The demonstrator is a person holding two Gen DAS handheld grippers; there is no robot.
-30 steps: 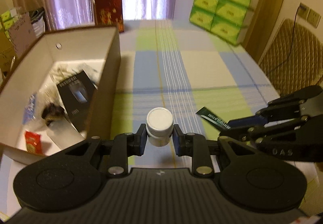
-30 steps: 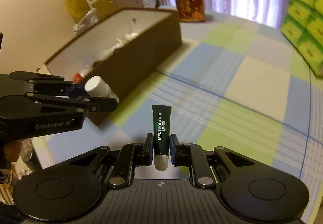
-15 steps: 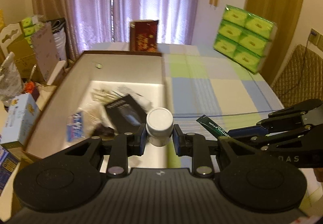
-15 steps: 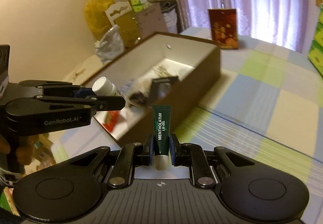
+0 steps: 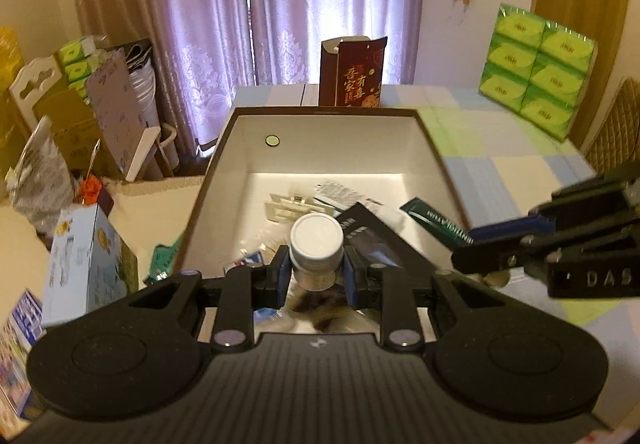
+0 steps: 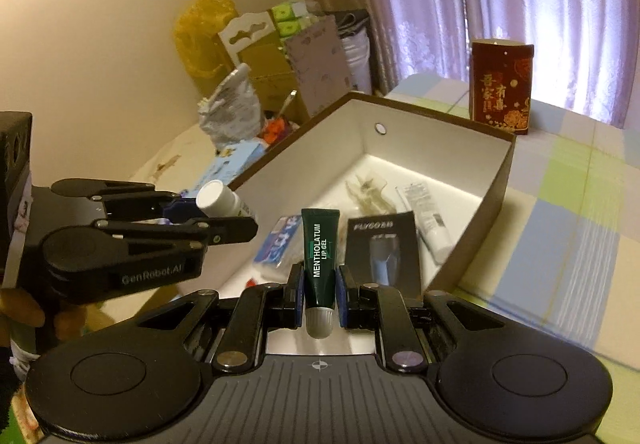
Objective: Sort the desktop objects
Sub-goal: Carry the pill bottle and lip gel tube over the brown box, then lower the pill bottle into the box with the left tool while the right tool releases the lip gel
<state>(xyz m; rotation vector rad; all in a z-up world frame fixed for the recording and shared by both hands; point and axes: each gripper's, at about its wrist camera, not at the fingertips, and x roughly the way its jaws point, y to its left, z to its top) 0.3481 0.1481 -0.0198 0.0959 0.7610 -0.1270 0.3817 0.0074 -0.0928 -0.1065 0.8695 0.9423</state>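
One box [image 5: 224, 148], brown outside w/ white inside, is sitting open on the checked tablecloth [image 5: 500, 148], and both grippers are hanging over it. Left gripper [image 5: 316, 276] is clamping a small white bottle [image 5: 317, 244] between its jaws, cap up, above the near end of the box. Right gripper [image 6: 319, 302] is gripping a dark green lip gel tube [image 6: 320, 244], cap end pointing back toward the camera, jaws narrow and pressed on the tube's sides, also above the box's near end.

Inside the box, approx.: 1 black packet w/ a shaver picture [image 6: 382, 244], 1 white tube [image 6: 424, 216] lying beside it near the right wall, 1 blue-and-white packet [image 6: 278, 240] at left, some clear plastic wrappers [image 6: 368, 192] toward the middle, 1 small red item [image 6: 251, 281] at the near edge. Something dark and fuzzy is lying under the left gripper; can't tell what.

Behind the box 1 dark red carton w/ gold characters [image 5: 356, 76] is standing upright. At the table's far right, 1 pack of green tissue packs [image 5: 536, 68], 6 faces showing, 2 across x 3 high.
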